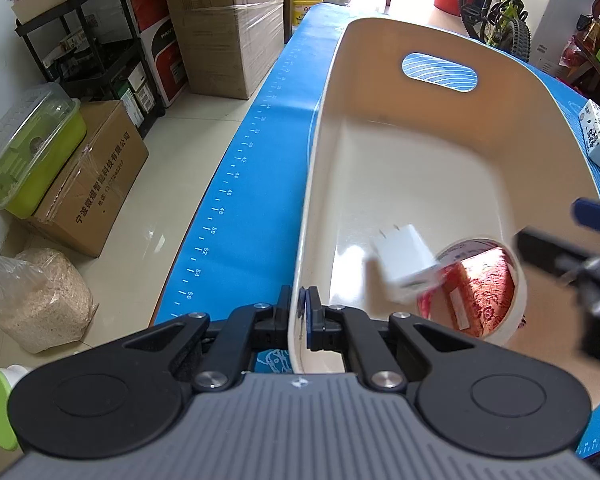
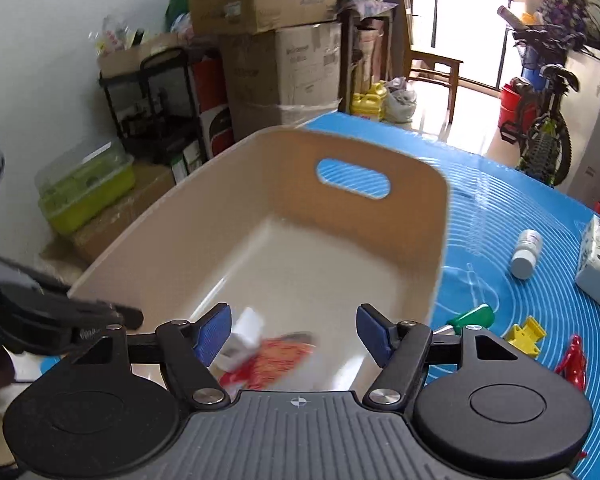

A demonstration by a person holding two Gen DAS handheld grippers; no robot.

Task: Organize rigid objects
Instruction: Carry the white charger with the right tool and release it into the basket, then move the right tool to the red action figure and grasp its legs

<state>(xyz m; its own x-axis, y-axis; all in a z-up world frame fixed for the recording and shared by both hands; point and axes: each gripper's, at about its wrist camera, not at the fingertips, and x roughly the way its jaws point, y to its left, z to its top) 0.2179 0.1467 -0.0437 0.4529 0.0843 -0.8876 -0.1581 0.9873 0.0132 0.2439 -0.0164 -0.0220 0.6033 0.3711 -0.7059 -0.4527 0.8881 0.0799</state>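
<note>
Presently we list a white charger plug [image 2: 247, 334], blurred, low in the right-wrist frame between and just beyond the spread fingers of the right gripper [image 2: 294, 334], untouched by either pad, inside the cream bin [image 1: 380, 168] beside a roll of clear tape [image 1: 478, 288] over red patterned packaging. We note the left gripper [image 1: 299, 312] pinched shut on the bin's near wall at lower centre. Right of the bin on the blue mat [image 2: 500, 208] lie a white bottle [image 2: 526, 254], tissue pack [image 2: 598, 264], yellow piece [image 2: 526, 336] and red piece [image 2: 574, 360].
</note>
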